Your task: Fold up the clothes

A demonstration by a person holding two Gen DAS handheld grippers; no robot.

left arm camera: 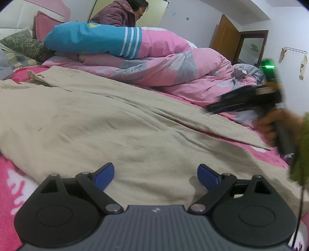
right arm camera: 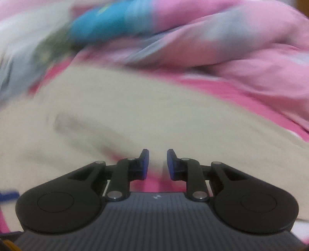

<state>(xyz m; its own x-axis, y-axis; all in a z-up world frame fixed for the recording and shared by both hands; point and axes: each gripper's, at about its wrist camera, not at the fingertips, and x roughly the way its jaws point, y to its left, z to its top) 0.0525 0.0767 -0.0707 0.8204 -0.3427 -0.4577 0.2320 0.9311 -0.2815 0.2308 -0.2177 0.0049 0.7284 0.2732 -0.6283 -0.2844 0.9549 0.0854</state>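
Observation:
A beige garment (left arm camera: 108,123) lies spread across the pink bed sheet (left arm camera: 11,185). My left gripper (left arm camera: 155,176) is open wide just above the garment's near edge and holds nothing. My right gripper (right arm camera: 158,164) hangs over the same beige garment (right arm camera: 135,115); its blue pads (right arm camera: 145,162) stand a narrow gap apart with nothing between them. The right wrist view is blurred by motion. In the left wrist view the right gripper (left arm camera: 241,100) shows as a dark blurred tool at the right, held by a hand above the garment's far edge.
A bunched pink quilt (left arm camera: 173,71) and a blue-and-pink pillow (left arm camera: 92,38) lie along the far side of the bed. A person in a purple jacket (left arm camera: 119,13) sits behind them. A patterned cushion (left arm camera: 25,44) is at the far left. A wooden door (left arm camera: 226,38) stands at the back right.

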